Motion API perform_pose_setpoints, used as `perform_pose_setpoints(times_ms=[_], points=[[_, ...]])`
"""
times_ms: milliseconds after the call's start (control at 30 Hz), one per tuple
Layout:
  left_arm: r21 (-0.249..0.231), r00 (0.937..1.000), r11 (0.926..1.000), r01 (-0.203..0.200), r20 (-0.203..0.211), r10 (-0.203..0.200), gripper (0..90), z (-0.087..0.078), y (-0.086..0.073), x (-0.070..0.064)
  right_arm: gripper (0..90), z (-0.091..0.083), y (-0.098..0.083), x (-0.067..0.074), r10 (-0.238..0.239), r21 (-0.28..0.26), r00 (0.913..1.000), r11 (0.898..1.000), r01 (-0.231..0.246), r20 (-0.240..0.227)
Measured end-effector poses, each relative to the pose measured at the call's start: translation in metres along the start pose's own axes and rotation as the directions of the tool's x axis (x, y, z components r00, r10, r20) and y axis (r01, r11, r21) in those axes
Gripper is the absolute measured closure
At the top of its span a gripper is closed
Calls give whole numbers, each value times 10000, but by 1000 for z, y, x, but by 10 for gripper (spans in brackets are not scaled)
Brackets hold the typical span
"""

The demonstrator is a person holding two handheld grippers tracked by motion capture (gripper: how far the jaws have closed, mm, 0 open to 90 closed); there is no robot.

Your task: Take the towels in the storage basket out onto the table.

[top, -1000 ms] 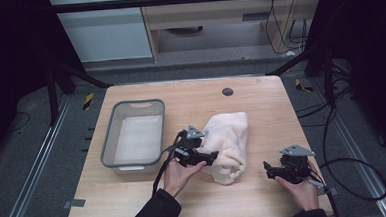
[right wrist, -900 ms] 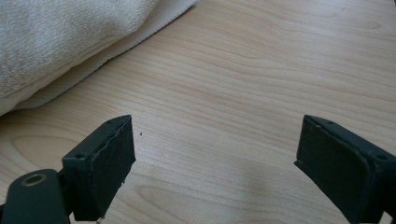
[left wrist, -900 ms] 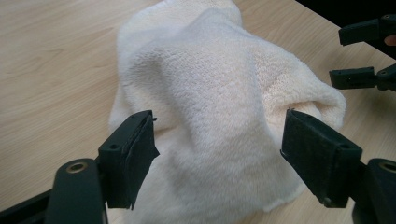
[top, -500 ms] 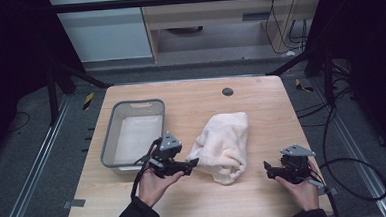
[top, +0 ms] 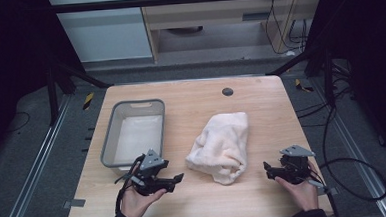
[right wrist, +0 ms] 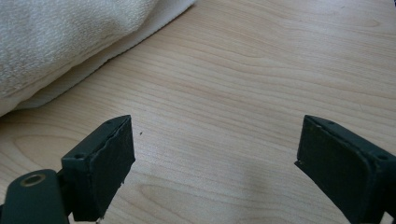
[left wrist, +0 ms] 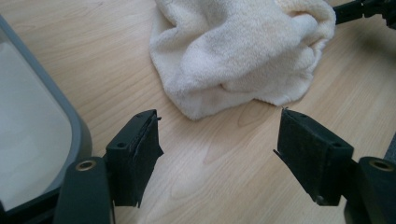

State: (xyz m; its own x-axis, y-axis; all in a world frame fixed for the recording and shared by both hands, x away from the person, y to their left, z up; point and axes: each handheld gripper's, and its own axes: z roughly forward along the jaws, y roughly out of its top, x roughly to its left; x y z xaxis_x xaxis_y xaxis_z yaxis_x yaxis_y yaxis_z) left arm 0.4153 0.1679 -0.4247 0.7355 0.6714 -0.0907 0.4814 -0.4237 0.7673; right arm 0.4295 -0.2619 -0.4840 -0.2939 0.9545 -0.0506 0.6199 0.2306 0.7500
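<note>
I can read no text, label, brand, number or sign anywhere: nothing on the towel [top: 221,147], the grey bin [top: 113,137], the worktop [top: 266,104] or my grippers' black fingers [left wrist: 137,151].

We see a grey tub [top: 133,133] left on the wooden table [top: 260,100], crumpled cream towel [top: 222,145] beside it, apart.

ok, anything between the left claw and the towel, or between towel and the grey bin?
Nothing visible. The left claw is open with bare wood between it and the cream towel. The stretch of table from the towel to the grey bin is bare too.
</note>
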Motion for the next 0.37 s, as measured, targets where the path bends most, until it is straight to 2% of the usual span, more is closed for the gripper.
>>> perform_pose_setpoints(times_ms=[100,167,367], points=[[-10,10000,10000,-16,-54,16,293,-4,-10,2,110,0,0,0,28,15,10000,10000,-28,1],[48,9999,9999,137,-61,-136,293,-5,-21,5,109,0,0,0,75,2,10000,10000,-75,-42],[176,9990,9991,376,-232,-372,290,-11,-39,11,105,-1,0,1,157,-3,9998,9999,-157,-95]])
